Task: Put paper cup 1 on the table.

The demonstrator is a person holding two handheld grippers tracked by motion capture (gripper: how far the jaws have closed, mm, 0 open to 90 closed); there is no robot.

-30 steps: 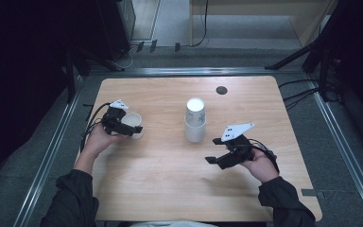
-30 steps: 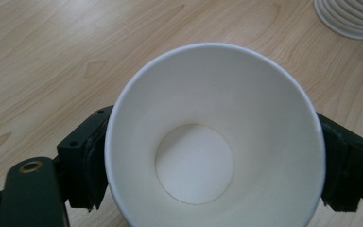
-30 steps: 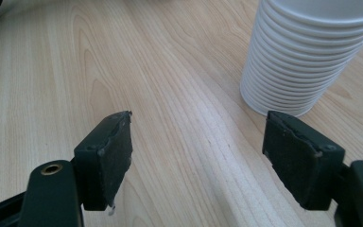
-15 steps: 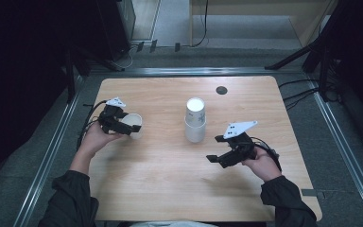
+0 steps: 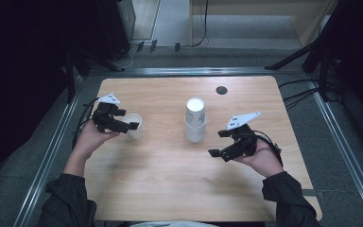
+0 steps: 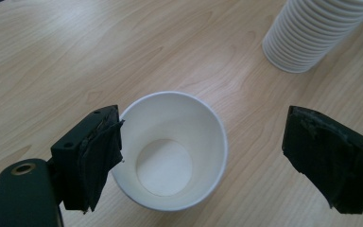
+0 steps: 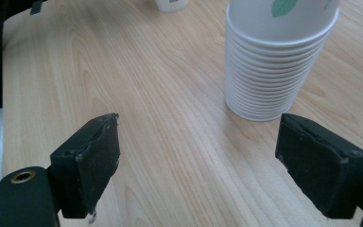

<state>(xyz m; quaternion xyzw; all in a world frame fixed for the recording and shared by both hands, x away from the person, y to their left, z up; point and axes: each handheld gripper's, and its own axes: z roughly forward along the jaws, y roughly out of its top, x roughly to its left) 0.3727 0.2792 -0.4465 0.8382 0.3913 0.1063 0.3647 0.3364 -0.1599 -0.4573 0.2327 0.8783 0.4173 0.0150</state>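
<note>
A single white paper cup (image 5: 134,130) stands upright on the wooden table (image 5: 170,189), left of centre. My left gripper (image 5: 127,119) hovers at it, open. In the left gripper view the cup (image 6: 170,151) sits between the jaws of that gripper (image 6: 205,123); the left pad is at its rim and the right pad is well clear. These jaws have opened a little. A stack of upside-down white cups (image 5: 195,124) stands mid-table. My right gripper (image 5: 215,143) is to its right, open with nothing between its jaws, which have just been opening. The stack (image 7: 274,66) lies ahead of it (image 7: 198,127).
A small black round disc (image 5: 221,90) sits on the table near the far edge. Metal rails (image 5: 52,151) run along the floor beside both table sides. The stack (image 6: 312,33) is to the upper right in the left gripper view.
My left hand has lifted slightly and its jaws no longer clasp the single cup, which stays put. The right gripper's jaws have spread wider; that hand has barely moved.
</note>
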